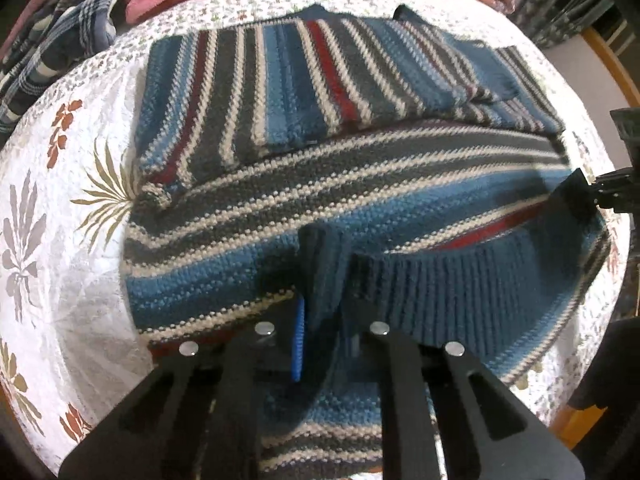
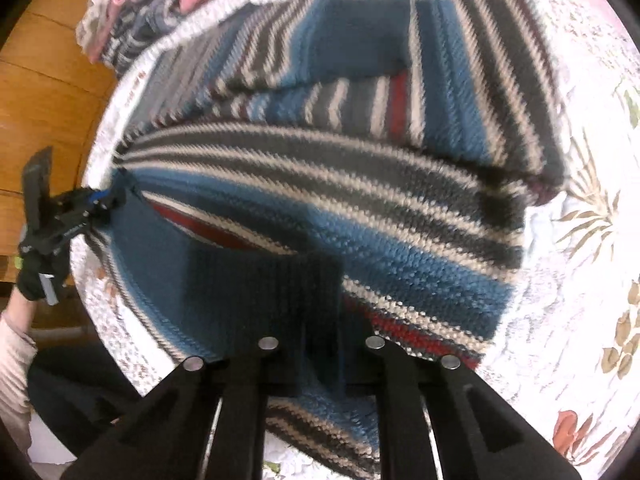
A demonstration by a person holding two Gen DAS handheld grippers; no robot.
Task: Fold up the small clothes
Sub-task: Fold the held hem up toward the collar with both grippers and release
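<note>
A knitted sweater striped in blue, grey, cream and red lies flat on a bed with a white floral cover. Its sleeves are folded across the far part. My left gripper is shut on the dark blue ribbed hem band, lifting it slightly. In the right wrist view my right gripper is shut on the same ribbed band of the sweater. Each gripper shows in the other's view, pinching the hem: the right gripper and the left gripper, held by a gloved hand.
A pile of plaid and pink clothes lies at the far left of the bed. Wooden floor runs past the bed's edge. A dark patterned piece of furniture stands beyond the far right corner. A pale sleeve is at lower left.
</note>
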